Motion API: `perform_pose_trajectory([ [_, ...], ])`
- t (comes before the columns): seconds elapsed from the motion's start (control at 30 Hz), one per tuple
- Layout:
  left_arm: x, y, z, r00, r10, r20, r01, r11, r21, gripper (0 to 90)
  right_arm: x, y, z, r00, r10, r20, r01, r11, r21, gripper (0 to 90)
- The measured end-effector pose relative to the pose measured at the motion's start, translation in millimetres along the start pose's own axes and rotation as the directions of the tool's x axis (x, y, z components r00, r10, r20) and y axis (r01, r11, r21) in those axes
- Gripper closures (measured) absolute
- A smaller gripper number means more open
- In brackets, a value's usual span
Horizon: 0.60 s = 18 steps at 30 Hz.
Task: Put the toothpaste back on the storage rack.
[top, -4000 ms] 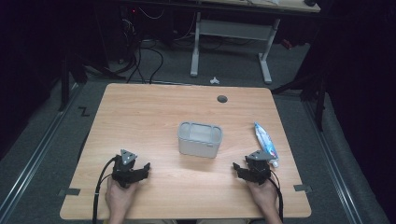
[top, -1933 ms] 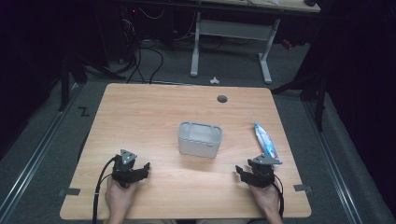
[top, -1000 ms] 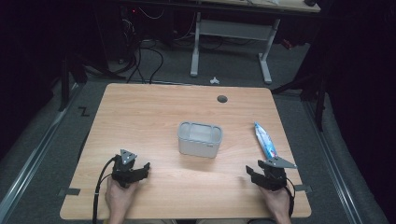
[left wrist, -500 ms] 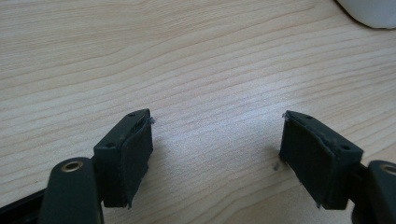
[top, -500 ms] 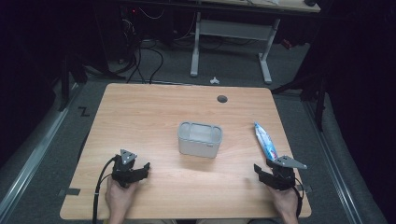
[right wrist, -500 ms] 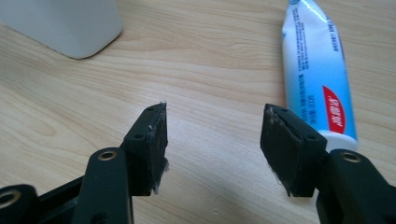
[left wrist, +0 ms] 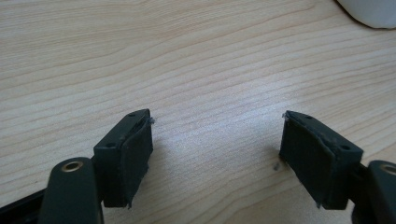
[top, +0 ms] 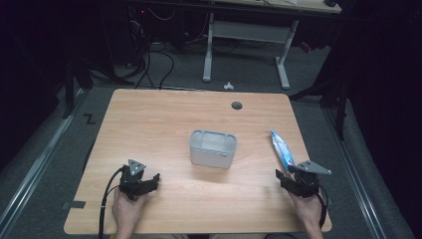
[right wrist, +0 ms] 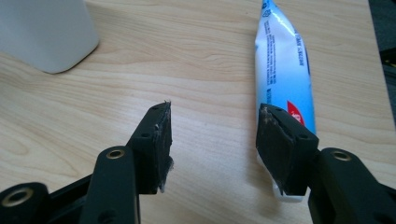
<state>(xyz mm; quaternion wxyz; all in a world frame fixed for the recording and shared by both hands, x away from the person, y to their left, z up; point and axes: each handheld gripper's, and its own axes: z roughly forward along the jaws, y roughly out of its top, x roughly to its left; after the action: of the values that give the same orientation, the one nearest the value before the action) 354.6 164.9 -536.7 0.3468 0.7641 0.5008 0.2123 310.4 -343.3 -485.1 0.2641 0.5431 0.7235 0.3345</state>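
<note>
1. High view: the work looks barely begun. One long blue-and-white plastic tube [top: 282,149] lies flat near the right edge of the light wooden table [top: 149,129], untouched. One pale grey rounded plastic bin [top: 213,148] stands at the table's middle, well apart from the tube and apparently empty. The right gripper [top: 293,180] sits just below the tube's near end; the left gripper [top: 144,183] rests near the front edge, far from both things
2. Left gripper view: its two black jaws stand wide apart over bare wood, nothing between them; a white corner of the bin [left wrist: 369,11] shows at top right
3. Right gripper view: the jaws have just been closing yet remain parted, with only wood between them; the tube [right wrist: 282,65] lies beside and behind the right-hand jaw, not gripped. Grasping the tube and carrying it, presumably to the bin [right wrist: 44,32], is all left to do
</note>
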Motion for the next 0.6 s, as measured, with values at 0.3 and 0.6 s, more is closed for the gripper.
perform_pose_trajectory([
  [0.3,0.0,0.0,0.0,1.0000,0.000,0.000,0.000,1.0000,0.000,25.8,-5.8,11.4,3.5,0.9998,-0.016,0.015,0.016,1.000,0.010,46.0],
  [0.6,0.1,0.1,0.0,1.0000,-0.001,0.001,0.001,1.0000,0.000,25.8,-14.7,31.5,2.4,0.9989,-0.020,0.042,0.019,0.999,0.030,45.6],
])
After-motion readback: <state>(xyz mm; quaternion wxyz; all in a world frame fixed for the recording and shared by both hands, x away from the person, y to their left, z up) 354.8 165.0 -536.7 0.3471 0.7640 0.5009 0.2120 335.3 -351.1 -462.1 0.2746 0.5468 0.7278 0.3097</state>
